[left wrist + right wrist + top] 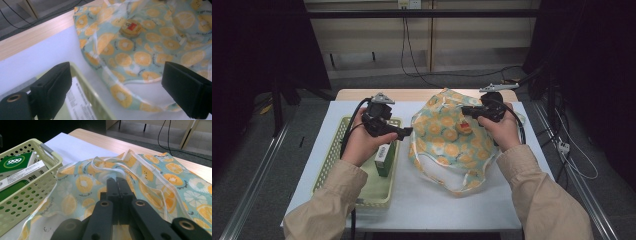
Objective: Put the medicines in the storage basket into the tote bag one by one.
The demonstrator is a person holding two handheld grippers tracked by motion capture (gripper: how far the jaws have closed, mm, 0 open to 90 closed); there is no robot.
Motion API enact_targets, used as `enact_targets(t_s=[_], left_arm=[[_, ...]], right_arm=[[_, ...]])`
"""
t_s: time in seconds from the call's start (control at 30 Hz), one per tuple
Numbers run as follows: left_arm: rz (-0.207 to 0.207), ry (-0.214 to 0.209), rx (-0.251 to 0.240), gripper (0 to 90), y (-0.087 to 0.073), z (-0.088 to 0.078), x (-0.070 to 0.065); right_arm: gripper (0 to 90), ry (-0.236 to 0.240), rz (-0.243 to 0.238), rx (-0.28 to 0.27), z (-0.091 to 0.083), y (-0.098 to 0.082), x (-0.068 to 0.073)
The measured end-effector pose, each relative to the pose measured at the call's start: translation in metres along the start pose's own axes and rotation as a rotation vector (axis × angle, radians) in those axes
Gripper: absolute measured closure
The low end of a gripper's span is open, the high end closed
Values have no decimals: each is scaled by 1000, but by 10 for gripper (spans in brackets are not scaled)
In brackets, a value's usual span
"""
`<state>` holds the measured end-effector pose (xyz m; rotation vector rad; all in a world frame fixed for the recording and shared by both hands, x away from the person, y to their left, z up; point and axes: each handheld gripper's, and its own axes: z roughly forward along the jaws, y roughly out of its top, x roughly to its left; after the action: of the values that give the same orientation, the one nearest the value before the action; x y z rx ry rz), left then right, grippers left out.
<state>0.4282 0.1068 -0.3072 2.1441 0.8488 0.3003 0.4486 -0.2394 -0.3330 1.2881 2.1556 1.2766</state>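
Observation:
A soft bag [447, 145] printed with orange slices lies at the middle of the white table; its mouth is held up. A small round tin [465, 127] with a red label sits inside it, and the tin [130, 28] is seen again in the left gripper view. My right gripper [465, 111] reaches in from the right, jaws shut on the bag's fabric [82, 182], which puckers around the right gripper [117, 180]. My left gripper [406, 131] hovers over the basket's right rim, pointing at the bag. In its own view the left gripper [117, 71] is open, with nothing between the jaws.
A pale green mesh basket [329, 160] stands at the left of the table with a green box [384, 159] upright in it. The basket [32, 192] holds a green "999" box [17, 161] and a white box [22, 173]. Cables hang behind the table.

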Motion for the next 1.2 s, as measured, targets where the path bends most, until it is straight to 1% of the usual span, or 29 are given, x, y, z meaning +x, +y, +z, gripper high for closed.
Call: enact_targets(t_s=[0.07,0.23,0.3,0.33,0.47,0.53,0.57,0.63,0.67,0.7,0.8,0.87,1.0,1.03,1.1,1.13,1.2], left_arm=[[2,6,3,92,-4,-5,6],[-12,47,10,92,-16,-15,23],[-9,67,20,91,-22,-18,30],[-10,69,23,90,-24,-20,34],[-4,82,38,86,-36,-23,46],[3,96,48,86,-42,-24,52],[0,101,51,85,-45,-24,56],[-14,124,59,85,-51,-25,62],[-12,139,63,84,-53,-25,65],[-10,144,67,84,-55,-25,68],[-25,152,78,81,-62,-24,78],[-20,159,92,76,-65,-23,83],[-7,156,119,73,-73,-17,89],[-15,149,124,74,-75,-15,90],[-18,155,131,74,-79,-12,92],[-11,153,141,75,-80,-10,93],[-4,144,147,76,-82,-8,94]], right_arm=[[900,-1,-2,2,0,0,0],[900,-2,1,1,0,0,0],[900,-2,1,0,0,0,0],[900,-1,0,-1,0,0,0],[900,-1,1,1,-1,0,0],[900,-2,2,-2,-1,0,0],[900,-1,3,0,-1,0,0],[900,-2,4,0,-1,0,-1],[900,-2,4,1,-1,0,-1],[900,-2,4,1,-1,0,-1],[900,-2,6,2,-1,0,-2],[900,-2,6,1,-1,-1,-2],[900,-1,8,1,-1,-1,-4],[900,-1,8,2,-1,-1,-4],[900,-1,9,2,-1,-2,-5],[900,-2,9,4,0,-2,-5],[900,1,9,3,0,-2,-5]])
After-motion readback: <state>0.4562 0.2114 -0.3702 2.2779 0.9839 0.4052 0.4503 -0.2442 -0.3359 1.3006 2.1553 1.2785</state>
